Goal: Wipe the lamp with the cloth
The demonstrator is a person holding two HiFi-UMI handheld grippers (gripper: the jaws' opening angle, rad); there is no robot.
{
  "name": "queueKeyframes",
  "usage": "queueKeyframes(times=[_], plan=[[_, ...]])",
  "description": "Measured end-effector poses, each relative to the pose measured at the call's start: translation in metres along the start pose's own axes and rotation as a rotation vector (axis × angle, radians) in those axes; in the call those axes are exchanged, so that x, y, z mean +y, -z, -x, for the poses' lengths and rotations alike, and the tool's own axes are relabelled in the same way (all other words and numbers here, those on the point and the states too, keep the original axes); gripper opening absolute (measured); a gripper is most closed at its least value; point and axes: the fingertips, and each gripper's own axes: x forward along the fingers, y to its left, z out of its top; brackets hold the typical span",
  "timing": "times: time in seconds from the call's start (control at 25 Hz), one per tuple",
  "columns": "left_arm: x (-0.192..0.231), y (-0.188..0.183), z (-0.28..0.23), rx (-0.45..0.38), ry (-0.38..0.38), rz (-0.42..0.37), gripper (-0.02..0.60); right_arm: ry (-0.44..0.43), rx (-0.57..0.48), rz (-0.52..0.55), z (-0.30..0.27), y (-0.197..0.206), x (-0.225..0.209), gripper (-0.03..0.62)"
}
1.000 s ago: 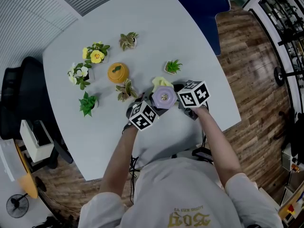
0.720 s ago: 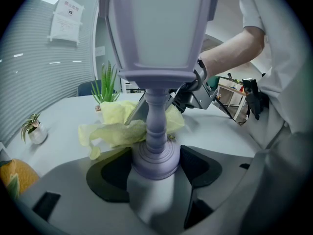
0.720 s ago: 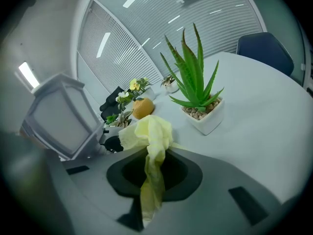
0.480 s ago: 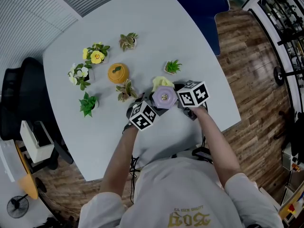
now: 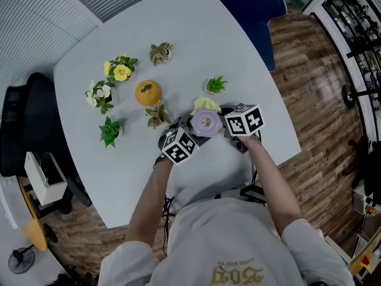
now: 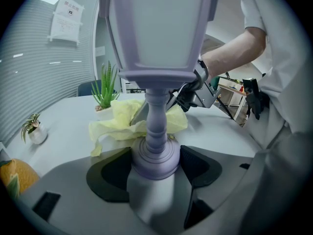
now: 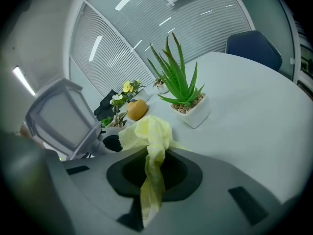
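Left gripper view: lamp base (image 6: 155, 156) between the jaws, cloth (image 6: 120, 122) just behind

We wore a white short-sleeved shirt (image 5: 226, 237) with gold print (image 5: 238, 274) | our left gripper (image 6: 155, 163) and right gripper (image 7: 154, 173) were grey with black pads (image 6: 110, 173) | each bore a white cube (image 5: 178, 146) with black square markers

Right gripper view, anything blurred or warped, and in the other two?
Right gripper view: fisheye bends the blinds, corners black, lamp at the left edge soft, cloth sharper. Left gripper view: same dark corners, near foreground blurred. Head view: table evenly lit.
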Motion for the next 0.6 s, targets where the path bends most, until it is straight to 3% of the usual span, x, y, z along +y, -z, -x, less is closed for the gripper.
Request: queueKeyframes(times=[0.6], plan=[[0.000, 0.000, 0.000, 0.001, -0.003, 0.003, 0.318, 0.005, 0.011, -0.040, 0.015, 0.016, -0.004, 0.054]])
